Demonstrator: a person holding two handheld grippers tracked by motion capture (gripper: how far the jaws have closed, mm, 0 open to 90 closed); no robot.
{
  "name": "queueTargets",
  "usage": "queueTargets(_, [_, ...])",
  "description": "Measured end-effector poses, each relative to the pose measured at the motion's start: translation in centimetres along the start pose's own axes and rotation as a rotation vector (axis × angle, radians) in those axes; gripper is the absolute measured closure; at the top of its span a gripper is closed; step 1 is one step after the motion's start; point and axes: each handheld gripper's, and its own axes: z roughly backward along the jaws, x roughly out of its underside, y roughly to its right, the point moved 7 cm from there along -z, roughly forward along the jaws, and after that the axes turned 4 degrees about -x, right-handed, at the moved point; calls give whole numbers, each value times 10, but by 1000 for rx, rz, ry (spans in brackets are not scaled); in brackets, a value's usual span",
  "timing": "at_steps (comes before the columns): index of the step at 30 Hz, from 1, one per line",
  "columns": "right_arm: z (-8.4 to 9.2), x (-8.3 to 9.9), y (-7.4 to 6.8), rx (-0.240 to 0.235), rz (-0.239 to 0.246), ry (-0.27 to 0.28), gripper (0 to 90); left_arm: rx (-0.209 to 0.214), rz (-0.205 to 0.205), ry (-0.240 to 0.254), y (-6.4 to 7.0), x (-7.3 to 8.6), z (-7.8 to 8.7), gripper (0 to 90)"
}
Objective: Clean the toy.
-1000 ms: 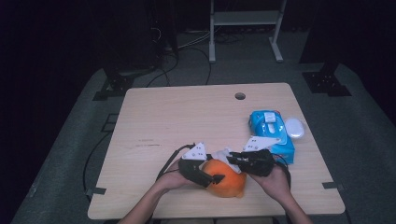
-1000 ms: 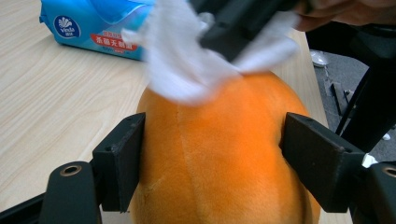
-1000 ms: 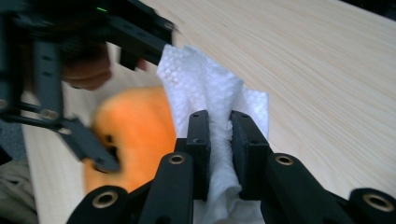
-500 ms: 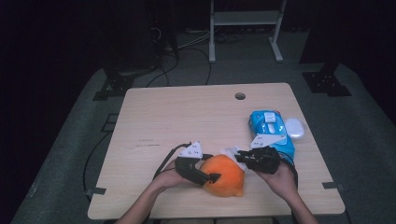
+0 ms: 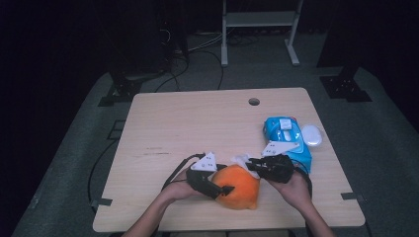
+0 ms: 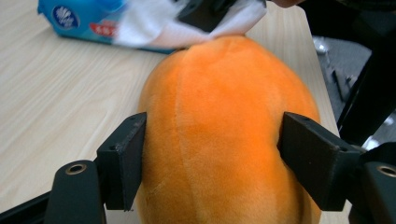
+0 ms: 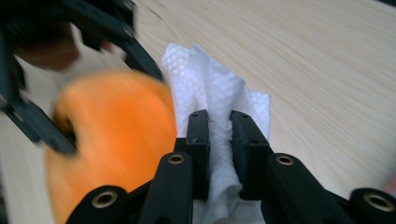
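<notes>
Tabletop unchanged; left claw (image 6: 212,163) squeezed tighter on orange plush (image 6: 224,135).

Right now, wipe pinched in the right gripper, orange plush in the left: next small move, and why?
Probably drag the white wipe across the top of the orange plush. The right gripper is shut on the wipe, which already touches the plush, and the left gripper has just been closing and clamps the plush's sides.

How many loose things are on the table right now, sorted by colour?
Orange: 1, the plush fruit
Blue: 1, the wipes pack
White: 2, the wipe and the small oval thing beside the pack
Total: 4
</notes>
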Motion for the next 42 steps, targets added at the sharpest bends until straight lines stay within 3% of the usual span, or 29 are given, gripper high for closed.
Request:
queueTargets(4, [6,6,5,0,-30,4,774,6,43,8,-7,4,0,259])
queueTargets(10, [7,-3,-12,-25,21,19,774,2,97,14,-16,9,2,258])
queueTargets(16, [8,5,-3,-27,-14,-2,774,-10,145,31,-25,11,2,259])
queueTargets(18, [9,4,-7,-33,-4,-1,774,-20,155,32,-26,11,2,259])
queueTargets(22, [7,-3,-29,-116,31,5,774,-36,188,47,-32,12,3,260])
queueTargets(24, [0,-2,-33,-92,65,-16,774,-41,181,56,-31,11,3,259])
queueTargets(27, [-6,2,-24,-94,24,-9,775,-65,152,116,-33,0,10,214])
queueTargets(30, [-7,7,-10,-57,-17,-7,775,-80,123,159,-35,-10,23,169])
queueTargets(32, [-6,9,1,-51,-54,4,775,-62,120,142,-33,-7,22,166])
queueTargets(35, [-6,14,13,-41,-94,10,773,-38,114,77,-28,6,8,168])
queueTargets(37, [-6,15,17,-42,-110,8,772,-34,103,84,-26,7,4,232])
queueTargets(42, [0,5,5,-20,-56,21,778,-53,101,65,-25,4,6,304])
